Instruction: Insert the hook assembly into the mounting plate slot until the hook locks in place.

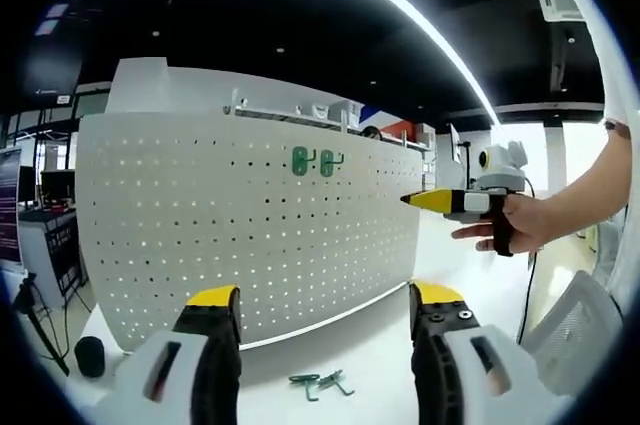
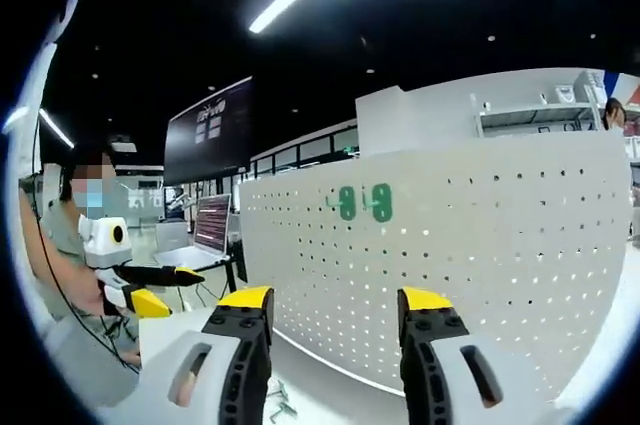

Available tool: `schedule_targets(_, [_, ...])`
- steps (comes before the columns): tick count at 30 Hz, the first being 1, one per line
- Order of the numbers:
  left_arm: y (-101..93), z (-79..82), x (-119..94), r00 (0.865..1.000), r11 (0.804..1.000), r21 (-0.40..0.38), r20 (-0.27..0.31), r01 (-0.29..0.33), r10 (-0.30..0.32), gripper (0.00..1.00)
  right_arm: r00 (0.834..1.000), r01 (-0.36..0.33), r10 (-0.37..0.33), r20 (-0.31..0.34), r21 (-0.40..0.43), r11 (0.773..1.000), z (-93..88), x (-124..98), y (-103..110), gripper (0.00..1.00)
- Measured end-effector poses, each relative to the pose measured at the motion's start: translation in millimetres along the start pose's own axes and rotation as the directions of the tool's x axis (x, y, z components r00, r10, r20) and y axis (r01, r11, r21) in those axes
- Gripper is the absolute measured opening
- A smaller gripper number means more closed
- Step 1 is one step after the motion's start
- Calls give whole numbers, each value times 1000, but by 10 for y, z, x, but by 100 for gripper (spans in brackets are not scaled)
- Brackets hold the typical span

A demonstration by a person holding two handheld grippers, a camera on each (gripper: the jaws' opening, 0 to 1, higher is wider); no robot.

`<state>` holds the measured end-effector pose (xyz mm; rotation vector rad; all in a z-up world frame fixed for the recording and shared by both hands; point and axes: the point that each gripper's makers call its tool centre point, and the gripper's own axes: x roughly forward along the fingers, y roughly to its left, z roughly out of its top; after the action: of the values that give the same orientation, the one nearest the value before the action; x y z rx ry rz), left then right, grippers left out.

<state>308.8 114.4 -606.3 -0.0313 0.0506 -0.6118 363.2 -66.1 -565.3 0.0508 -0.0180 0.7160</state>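
A white perforated mounting plate stands upright on the table, with two green hooks hanging side by side near its top. Loose green hooks lie on the table before it, between my left gripper's yellow-tipped jaws, which stand open and hold nothing. The right gripper comes in from the right, held by a hand, its yellow tip pointing at the plate. In the right gripper view the plate carries the same two green hooks; my right gripper is open and holds nothing. The left gripper shows at the left.
A white table carries the plate. A small black object sits by the plate's left foot. Monitors and desks stand behind, and a person is at the left. A white chair back is at the right.
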Motion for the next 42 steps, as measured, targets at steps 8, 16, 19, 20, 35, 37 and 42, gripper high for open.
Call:
schedule_targets(8, [-8,-31,-50,1000,1000,3,0,5,-5,73,1000,15,-15,-14,14,1000,-136,-233,30,50])
schedule_targets(16, [16,-47,-96,1000,1000,-6,3,0,0,75,999,27,-27,-33,28,999,-263,-434,56,51])
schedule_targets(19, [24,-77,-123,1000,1000,-15,2,-5,5,75,998,39,-37,-42,42,998,-355,-512,62,51])
schedule_targets(20, [22,-86,-133,1000,1000,-12,0,-6,6,75,998,42,-40,-45,50,998,-384,-544,76,51])
schedule_targets(35, [32,-191,-216,1000,1000,-20,-19,-14,14,75,996,57,-51,-73,88,995,-647,-814,217,51])
schedule_targets(37, [33,-203,-223,1000,1000,-19,-24,-14,13,75,996,59,-53,-74,89,994,-661,-823,227,51])
schedule_targets(42, [40,-214,-238,999,1000,-19,-30,-15,14,75,995,63,-56,-76,94,994,-671,-842,242,51])
